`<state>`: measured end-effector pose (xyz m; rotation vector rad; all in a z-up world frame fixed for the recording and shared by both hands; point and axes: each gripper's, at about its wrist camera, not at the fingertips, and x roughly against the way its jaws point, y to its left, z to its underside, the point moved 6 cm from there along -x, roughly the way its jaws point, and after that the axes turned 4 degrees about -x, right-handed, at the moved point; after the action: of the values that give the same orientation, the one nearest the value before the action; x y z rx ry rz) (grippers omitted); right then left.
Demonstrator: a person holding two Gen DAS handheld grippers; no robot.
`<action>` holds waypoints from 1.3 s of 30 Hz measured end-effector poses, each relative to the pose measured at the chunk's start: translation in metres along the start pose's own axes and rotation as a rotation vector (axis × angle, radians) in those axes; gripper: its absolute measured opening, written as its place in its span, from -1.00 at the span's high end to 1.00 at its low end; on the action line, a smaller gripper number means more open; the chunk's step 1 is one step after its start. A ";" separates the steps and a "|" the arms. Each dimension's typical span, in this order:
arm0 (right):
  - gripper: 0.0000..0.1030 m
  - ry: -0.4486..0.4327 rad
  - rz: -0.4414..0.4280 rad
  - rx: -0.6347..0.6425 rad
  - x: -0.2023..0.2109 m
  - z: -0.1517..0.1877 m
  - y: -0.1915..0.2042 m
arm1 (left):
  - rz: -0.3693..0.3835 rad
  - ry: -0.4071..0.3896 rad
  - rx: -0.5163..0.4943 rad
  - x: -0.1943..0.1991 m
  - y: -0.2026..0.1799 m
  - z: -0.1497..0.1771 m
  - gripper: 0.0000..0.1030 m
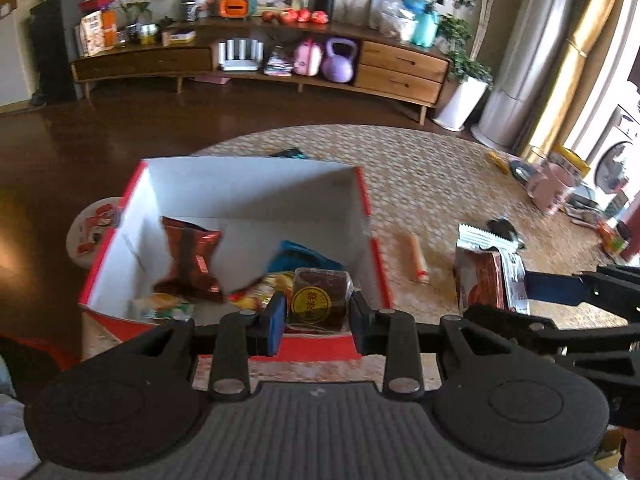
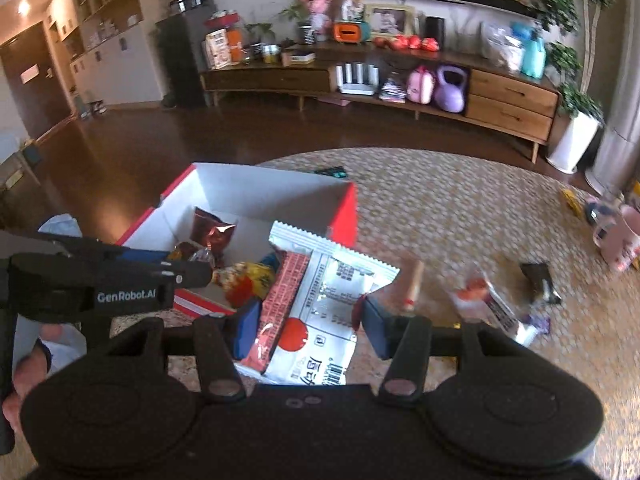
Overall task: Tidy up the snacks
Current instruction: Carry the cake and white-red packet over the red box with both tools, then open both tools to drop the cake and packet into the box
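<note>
A red box (image 1: 248, 188) with white inner walls stands open on the round table and holds several snack packets, among them a brown-red bag (image 1: 190, 256). My left gripper (image 1: 318, 304) is shut on a brown cake packet (image 1: 320, 300) with a round yellow label, just over the box's near edge. My right gripper (image 2: 308, 308) is shut on a white-and-red packet (image 2: 320, 304), beside the box (image 2: 256, 196) at its near right corner. That packet (image 1: 486, 276) also shows to the right in the left wrist view.
On the woven table mat (image 2: 460, 208) right of the box lie a sausage stick (image 2: 414, 284), a red-and-white packet (image 2: 492, 304) and a dark packet (image 2: 540, 280). A pink mug (image 2: 618, 240) stands at the far right edge. A hand (image 2: 24, 372) holds the left gripper's handle.
</note>
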<state>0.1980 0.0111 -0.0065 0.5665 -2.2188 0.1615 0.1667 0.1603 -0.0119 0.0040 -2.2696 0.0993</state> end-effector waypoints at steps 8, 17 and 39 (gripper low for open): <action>-0.03 0.020 0.000 0.071 -0.029 -0.016 0.030 | -0.080 0.016 0.033 -0.012 0.047 -0.008 0.38; -0.03 0.022 0.017 0.114 -0.066 -0.041 0.049 | -0.151 0.025 0.082 -0.034 0.090 -0.023 0.38; -0.03 0.101 0.056 0.235 -0.160 -0.046 0.067 | -0.220 0.146 0.065 -0.107 0.123 -0.003 0.38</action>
<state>0.2895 0.1399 -0.0922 0.6096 -2.1317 0.4747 0.2336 0.2799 -0.1000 0.2718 -2.1048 0.0550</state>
